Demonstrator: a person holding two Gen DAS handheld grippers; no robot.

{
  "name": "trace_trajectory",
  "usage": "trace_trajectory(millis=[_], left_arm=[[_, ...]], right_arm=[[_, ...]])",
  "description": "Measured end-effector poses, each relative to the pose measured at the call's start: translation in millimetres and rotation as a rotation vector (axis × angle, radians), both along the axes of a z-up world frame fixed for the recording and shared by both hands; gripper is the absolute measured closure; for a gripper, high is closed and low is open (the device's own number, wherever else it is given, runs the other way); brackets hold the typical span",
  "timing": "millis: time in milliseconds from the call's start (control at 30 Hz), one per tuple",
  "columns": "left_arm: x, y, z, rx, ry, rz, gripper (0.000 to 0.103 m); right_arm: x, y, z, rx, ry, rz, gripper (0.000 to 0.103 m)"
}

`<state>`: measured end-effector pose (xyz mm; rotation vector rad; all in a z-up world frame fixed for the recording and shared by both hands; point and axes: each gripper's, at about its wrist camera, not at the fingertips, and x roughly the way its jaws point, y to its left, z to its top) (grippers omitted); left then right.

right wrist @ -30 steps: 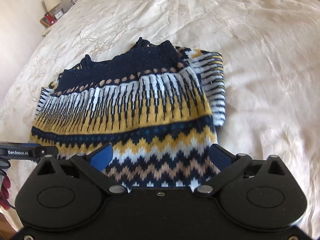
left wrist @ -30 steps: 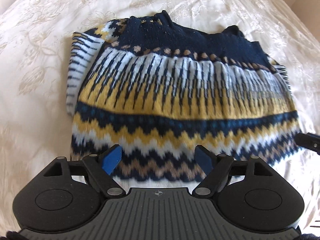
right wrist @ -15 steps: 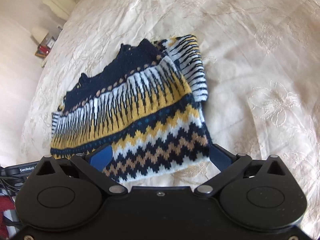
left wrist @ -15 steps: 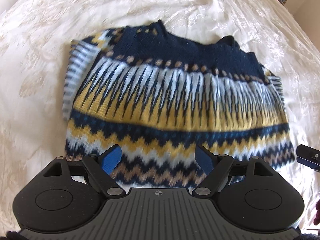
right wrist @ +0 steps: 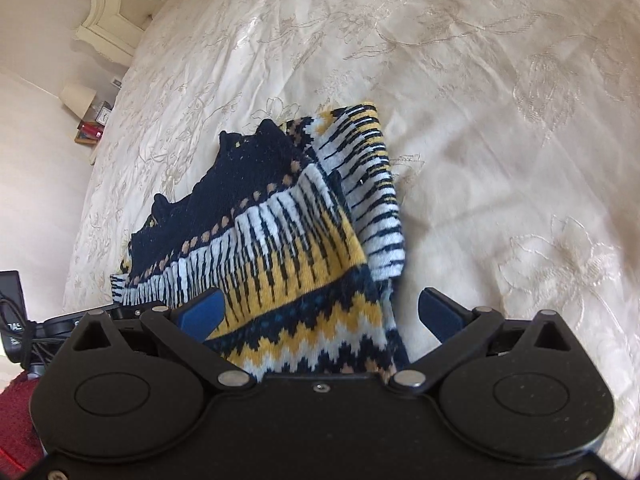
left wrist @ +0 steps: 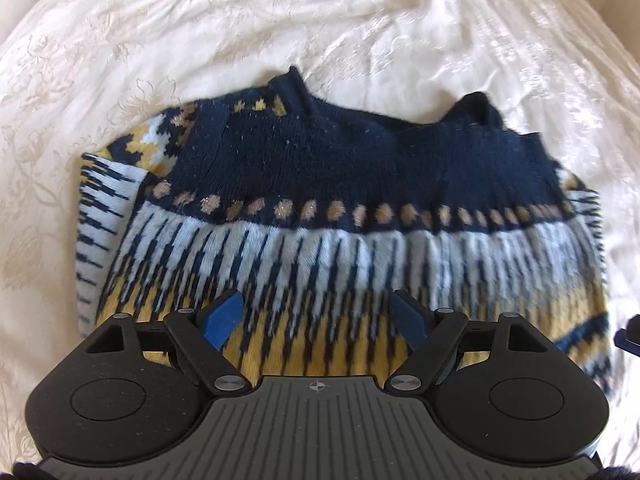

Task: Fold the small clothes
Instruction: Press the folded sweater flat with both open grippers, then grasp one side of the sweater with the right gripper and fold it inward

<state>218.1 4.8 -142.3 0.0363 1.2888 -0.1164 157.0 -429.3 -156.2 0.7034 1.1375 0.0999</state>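
A patterned knit sweater (left wrist: 320,240), navy, white, yellow and tan, lies flat on the cream bedspread with its sleeves folded in. It also shows in the right wrist view (right wrist: 280,248). My left gripper (left wrist: 318,318) is open and empty, hovering over the sweater's yellow band. My right gripper (right wrist: 320,314) is open and empty over the sweater's right hem corner, with the zigzag hem under its body. The sweater's bottom edge is hidden beneath both grippers.
The embroidered cream bedspread (right wrist: 500,120) spreads out on all sides of the sweater. A tufted headboard (right wrist: 120,4) and a bedside table with a lamp (right wrist: 80,100) stand at the far left. The other gripper's edge (left wrist: 628,336) shows at the right.
Both grippers have moved forward over the sweater. The hem, seen in front of the fingers before, now lies under them. The right view has swung toward the sweater's right edge.
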Motion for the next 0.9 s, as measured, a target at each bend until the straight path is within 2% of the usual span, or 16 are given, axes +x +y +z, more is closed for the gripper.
trace_trajectory(millis=[33,100,200,400,533,667,900], left_arm=[[4,-1,-5,0.003,0.014,0.004,0.021],[10,-3,-14,0.009,0.024,-0.004,0.007],[17,-9,-21,0.025,0.035,-0.025,0.000],[24,-12,-27,0.030,0.038,-0.022,0.000],[22,-13,-27,0.034,0.026,-0.019,0.000],[19,-13,-29,0.039,0.019,-0.020,0.000],[21,-14,-27,0.041,0.045,-0.024,0.000]], right_arm=[[4,-2,-3,0.006,0.006,0.003,0.000],[11,-6,-11,0.018,0.021,0.012,0.000],[22,-10,-24,0.056,0.035,0.028,0.000],[46,-18,-54,0.253,0.038,0.022,0.000],[61,-17,-66,0.337,0.028,0.027,0.000],[70,-17,-70,0.384,0.017,0.055,0.000],[76,-18,-73,0.407,0.048,0.050,0.000]])
